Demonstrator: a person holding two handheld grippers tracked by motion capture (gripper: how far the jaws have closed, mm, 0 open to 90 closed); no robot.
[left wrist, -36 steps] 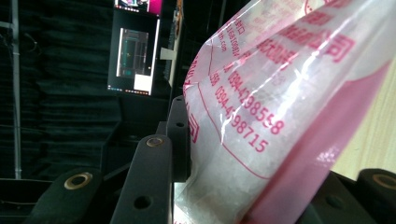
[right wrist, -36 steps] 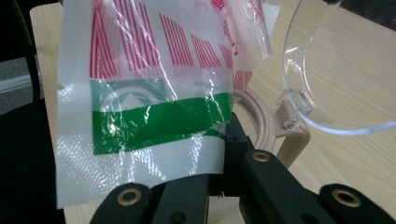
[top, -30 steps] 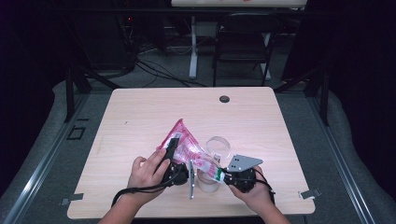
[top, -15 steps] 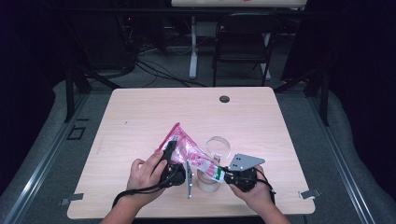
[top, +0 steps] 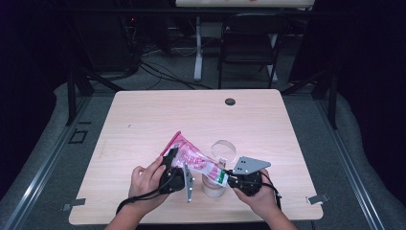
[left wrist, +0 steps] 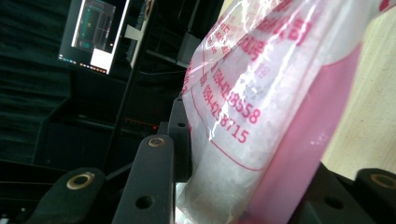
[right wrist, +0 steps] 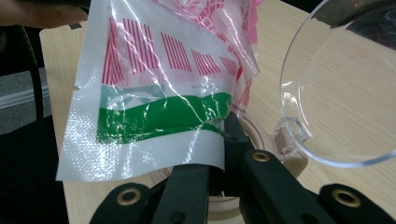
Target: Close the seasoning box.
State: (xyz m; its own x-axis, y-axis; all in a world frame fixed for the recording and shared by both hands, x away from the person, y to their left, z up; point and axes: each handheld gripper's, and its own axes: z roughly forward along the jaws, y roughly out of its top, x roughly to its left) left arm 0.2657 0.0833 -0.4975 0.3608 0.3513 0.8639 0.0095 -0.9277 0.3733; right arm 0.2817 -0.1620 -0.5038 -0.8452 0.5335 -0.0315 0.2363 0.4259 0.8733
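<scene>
Since the pink plastic bag (top: 191,158) is floppy, slick film with loose white grains inside, it looks light and saggy, so the left claw (top: 173,168) clamping its fat middle and the right claw (top: 229,179) pinching the green-striped sealed edge over the bench (top: 143,120) seems the safest hold.

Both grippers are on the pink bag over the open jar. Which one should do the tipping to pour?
Left, probably. The left gripper clamps the pink bag around its filled body, so raising it would tilt the contents. The right gripper pinches the green-striped corner above the jar, better suited to steadying.
</scene>
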